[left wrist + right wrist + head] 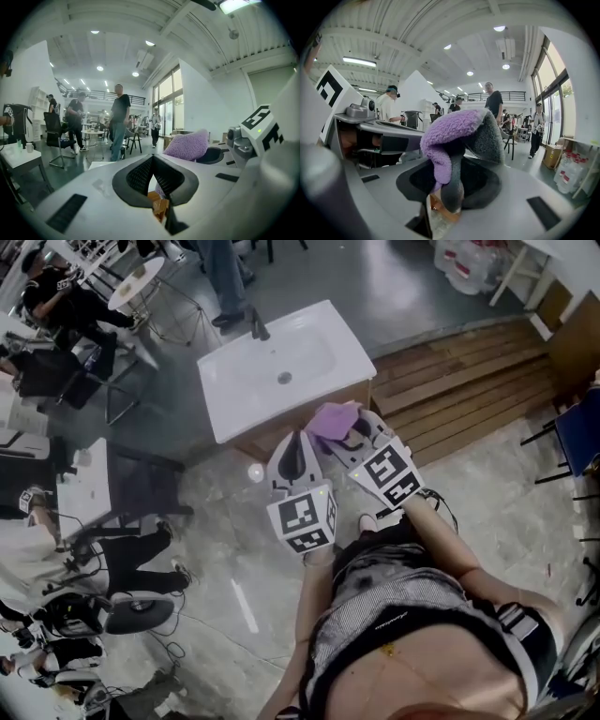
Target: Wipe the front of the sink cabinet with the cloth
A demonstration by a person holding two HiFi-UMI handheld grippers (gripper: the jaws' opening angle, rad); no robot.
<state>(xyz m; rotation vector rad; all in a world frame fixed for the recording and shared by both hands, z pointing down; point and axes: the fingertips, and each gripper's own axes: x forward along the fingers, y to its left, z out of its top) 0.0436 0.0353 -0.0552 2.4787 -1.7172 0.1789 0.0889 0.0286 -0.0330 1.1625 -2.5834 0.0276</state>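
Note:
A white sink [281, 367] tops a wooden cabinet [272, 435] in the head view. My right gripper [354, 434] is shut on a purple cloth [333, 418] [454, 133], held just in front of the cabinet's top front edge. In the right gripper view the cloth folds over the jaws, purple on one side and grey on the other. My left gripper [292, 457] [152, 176] sits beside it on the left, shut with nothing between its jaws. The cloth [187, 145] also shows to the right in the left gripper view.
Several people stand and sit around tables [141, 282] and chairs [141, 484] at the left and back. A wooden pallet floor [469, 381] lies right of the cabinet. A blue chair [577, 432] stands at the far right. My own legs fill the lower frame.

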